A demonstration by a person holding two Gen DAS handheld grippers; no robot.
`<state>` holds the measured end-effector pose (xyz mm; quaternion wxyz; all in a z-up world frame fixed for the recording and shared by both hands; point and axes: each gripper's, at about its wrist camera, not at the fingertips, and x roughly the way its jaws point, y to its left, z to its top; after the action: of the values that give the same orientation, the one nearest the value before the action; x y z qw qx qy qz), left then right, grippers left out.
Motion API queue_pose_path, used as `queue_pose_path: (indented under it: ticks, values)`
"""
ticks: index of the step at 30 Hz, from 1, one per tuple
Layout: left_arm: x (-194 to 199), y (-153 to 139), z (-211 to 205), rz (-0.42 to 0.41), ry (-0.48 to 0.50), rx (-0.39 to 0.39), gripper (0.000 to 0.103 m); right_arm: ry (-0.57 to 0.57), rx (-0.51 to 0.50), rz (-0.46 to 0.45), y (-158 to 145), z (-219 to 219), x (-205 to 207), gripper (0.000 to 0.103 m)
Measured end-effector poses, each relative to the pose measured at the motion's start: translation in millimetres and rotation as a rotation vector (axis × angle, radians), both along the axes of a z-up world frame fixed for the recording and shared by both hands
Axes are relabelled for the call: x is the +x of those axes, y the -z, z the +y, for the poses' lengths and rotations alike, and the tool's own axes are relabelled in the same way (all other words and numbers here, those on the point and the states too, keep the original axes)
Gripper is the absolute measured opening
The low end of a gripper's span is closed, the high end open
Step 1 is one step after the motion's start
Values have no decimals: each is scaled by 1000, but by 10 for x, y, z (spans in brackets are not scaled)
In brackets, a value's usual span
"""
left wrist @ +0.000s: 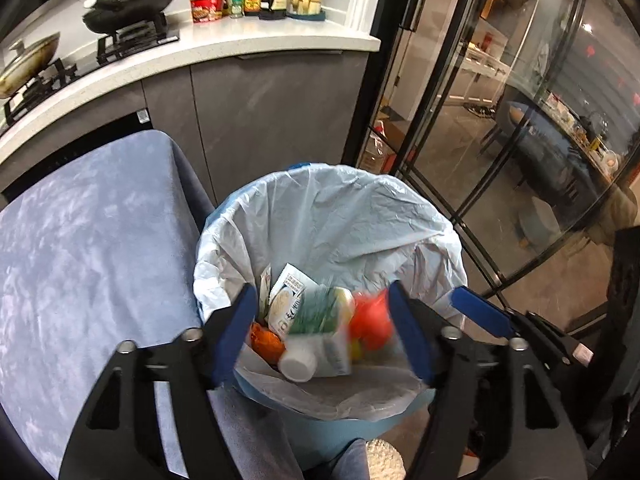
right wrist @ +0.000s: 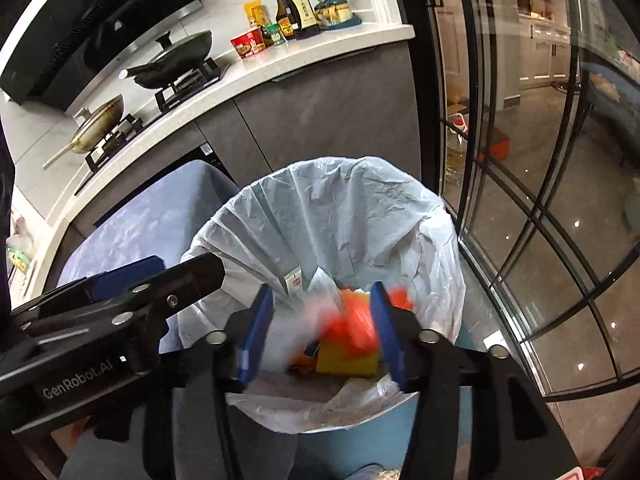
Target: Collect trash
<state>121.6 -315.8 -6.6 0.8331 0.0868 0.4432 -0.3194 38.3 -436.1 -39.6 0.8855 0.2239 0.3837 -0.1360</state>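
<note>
A blue bin lined with a white bag (left wrist: 320, 220) (right wrist: 340, 208) stands below both grippers. My left gripper (left wrist: 320, 296) is open over it. Between and below its blue fingers, a green-and-white carton (left wrist: 316, 312) and a red-orange thing (left wrist: 370, 320) show motion-blurred and free of the pads. A white bottle (left wrist: 298, 360), an orange wrapper (left wrist: 266, 340) and a printed packet (left wrist: 288, 284) lie in the bag. My right gripper (right wrist: 321, 292) is open beside it, above a blurred orange-red piece (right wrist: 354, 320), a white blur (right wrist: 300, 328) and a yellow block (right wrist: 346, 360).
A blue-grey upholstered seat (left wrist: 88, 240) touches the bin's left side. Behind are grey cabinets under a white counter (left wrist: 256, 40) with pans on a stove, sauce bottles and a red noodle cup. A black-framed glass door (left wrist: 460, 160) runs along the right.
</note>
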Motion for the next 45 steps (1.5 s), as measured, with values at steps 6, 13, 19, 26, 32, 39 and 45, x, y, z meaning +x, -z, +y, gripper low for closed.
queue_pose_path:
  ticks: [6, 13, 19, 26, 32, 39, 45]
  values:
    - [-117, -167, 103, -30, -23, -15, 70, 23, -21, -5, -138, 47, -158, 56]
    - [-296, -314, 409, -63, -66, -19, 70, 18, -20, -9, -270, 229, -402, 58]
    - [-491, -385, 805, -94, -115, -1, 78, 8, -43, -11, -353, 450, -619, 61]
    - [-673, -415, 1183, -113, -161, 16, 78, -19, -45, -12, -417, 730, -786, 61]
    - [-842, -424, 1472, -139, -201, 36, 78, -42, -46, -7, -434, 1008, -902, 61]
    - [-989, -375, 1725, -150, -229, 71, 81, -49, -62, -3, -495, 1288, -1013, 67]
    - [-1081, -328, 1933, -149, -270, 87, 89, -52, -69, 8, -518, 1465, -1077, 69]
